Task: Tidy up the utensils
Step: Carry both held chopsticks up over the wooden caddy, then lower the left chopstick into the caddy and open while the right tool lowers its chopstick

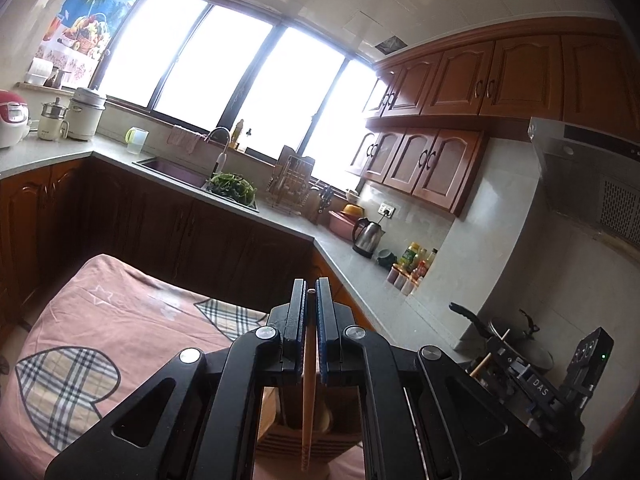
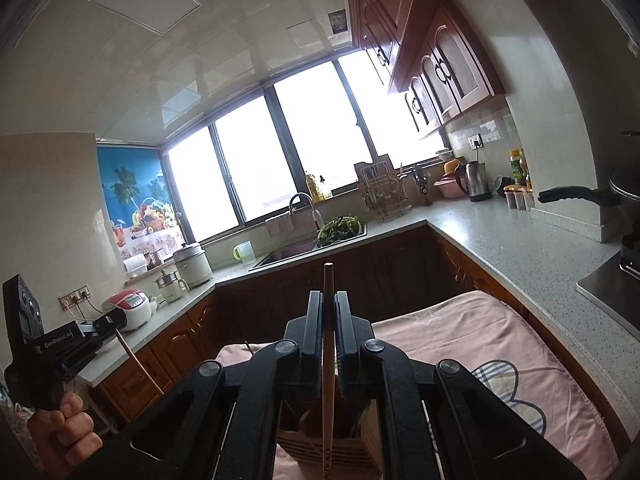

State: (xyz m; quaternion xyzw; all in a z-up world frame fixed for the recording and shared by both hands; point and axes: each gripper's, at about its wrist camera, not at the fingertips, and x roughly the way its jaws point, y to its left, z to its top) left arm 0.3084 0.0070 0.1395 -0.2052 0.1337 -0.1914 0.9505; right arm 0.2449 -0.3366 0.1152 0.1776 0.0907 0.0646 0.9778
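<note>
Each gripper carries one wooden chopstick, pinched thin between nearly closed fingers. The left gripper grips its chopstick near the top end, so only the tip shows past the pads; the shaft hangs back and down toward a slatted wooden holder just below. The right gripper holds the second chopstick lower on its shaft, a longer stub poking above the fingers, its lower end over the same sort of holder. Judgement: an end grip keeps the sticks steep for dropping into a slot. The holder sits on a pink cloth covering the bench. Open air lies ahead of both grippers; the grey kitchen counter edges the right side, and the two grippers stand well apart.
</note>
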